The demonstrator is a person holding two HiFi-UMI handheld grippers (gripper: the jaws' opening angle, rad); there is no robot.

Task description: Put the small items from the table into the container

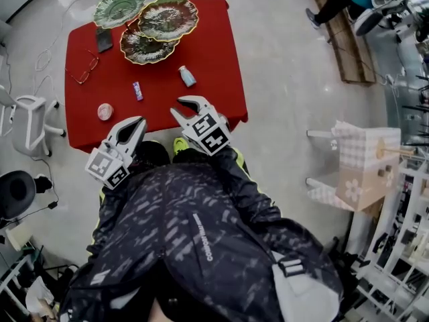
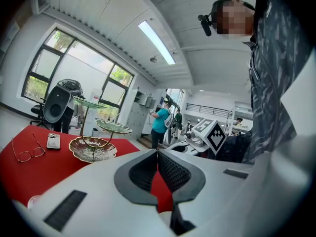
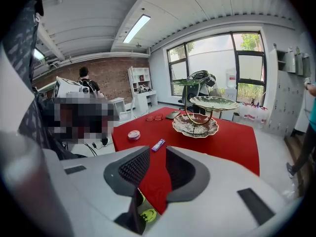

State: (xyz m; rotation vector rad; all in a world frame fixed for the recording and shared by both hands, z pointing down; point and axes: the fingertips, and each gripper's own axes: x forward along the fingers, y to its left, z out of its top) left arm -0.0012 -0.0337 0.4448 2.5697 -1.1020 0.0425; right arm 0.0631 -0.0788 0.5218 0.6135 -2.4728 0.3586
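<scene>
Both grippers hang empty at the near edge of the red table (image 1: 221,59): the left gripper (image 1: 137,121) has its jaws meeting at the tips, the right gripper (image 1: 186,106) shows a narrow gap. The small bottle (image 1: 187,76), purple wrapped bar (image 1: 137,90) and round tin (image 1: 105,111) lie on the cloth, short of the tiered leaf-dish stand (image 1: 149,25). So slim a gap would likely shove the bottle away rather than straddle it

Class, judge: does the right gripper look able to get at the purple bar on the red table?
Probably yes. The right gripper hovers at the near edge of the red table, fingers apart and empty, with only bare tabletop between it and the purple bar.
</scene>
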